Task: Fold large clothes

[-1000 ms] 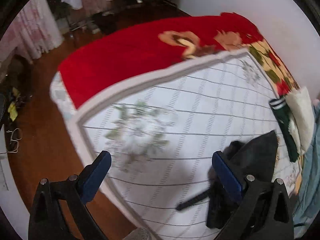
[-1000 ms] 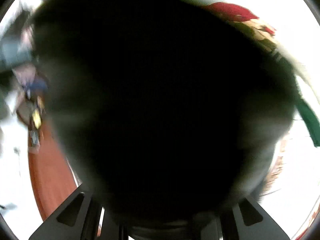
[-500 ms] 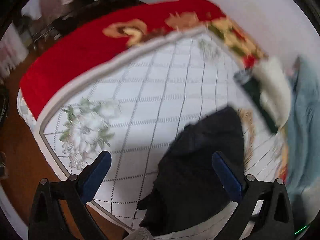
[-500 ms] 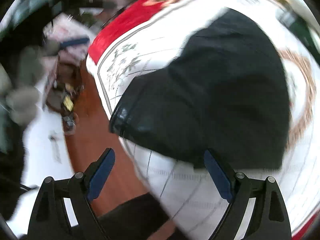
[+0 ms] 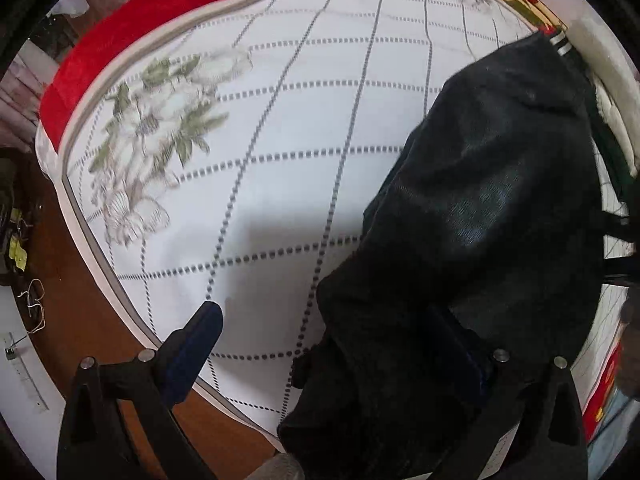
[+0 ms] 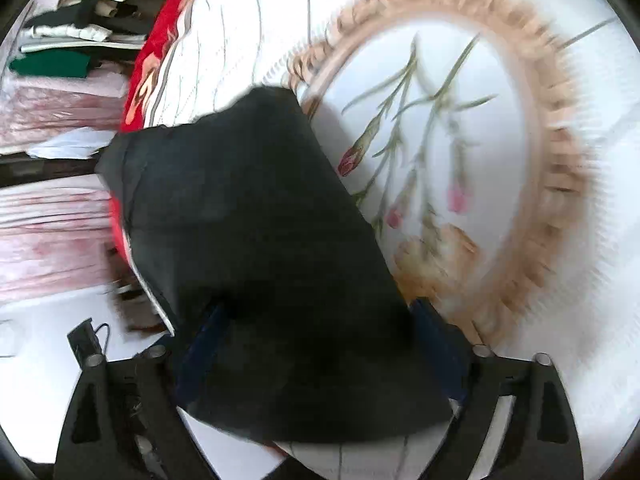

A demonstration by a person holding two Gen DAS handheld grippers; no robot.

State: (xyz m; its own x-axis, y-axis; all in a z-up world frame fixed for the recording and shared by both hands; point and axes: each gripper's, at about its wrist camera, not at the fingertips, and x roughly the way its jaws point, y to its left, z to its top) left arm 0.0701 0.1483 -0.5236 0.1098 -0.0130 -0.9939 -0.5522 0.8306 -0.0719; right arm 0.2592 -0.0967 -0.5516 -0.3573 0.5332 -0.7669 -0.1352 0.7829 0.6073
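A black garment (image 5: 472, 216) lies in a heap on the white quilted bedspread (image 5: 280, 128), near the bed's front edge. My left gripper (image 5: 332, 344) is open just above the bed; its right finger sits against the garment's lower part and its left finger (image 5: 192, 344) is over bare bedspread. In the right wrist view the same black garment (image 6: 260, 248) fills the space between the fingers of my right gripper (image 6: 316, 344). That gripper is open, with the cloth lying between and over its fingers.
A red blanket (image 5: 132, 28) covers the far end of the bed. A green striped garment (image 5: 560, 44) and a white cushion (image 5: 612, 80) lie at the right. Wooden floor (image 5: 80, 320) runs along the bed's left edge. Stacked clothes (image 6: 72, 40) show at upper left in the right wrist view.
My left gripper has moved right and down toward the black garment, which now reaches its right finger. My right gripper has swung over the bed, and the garment now lies between its fingers.
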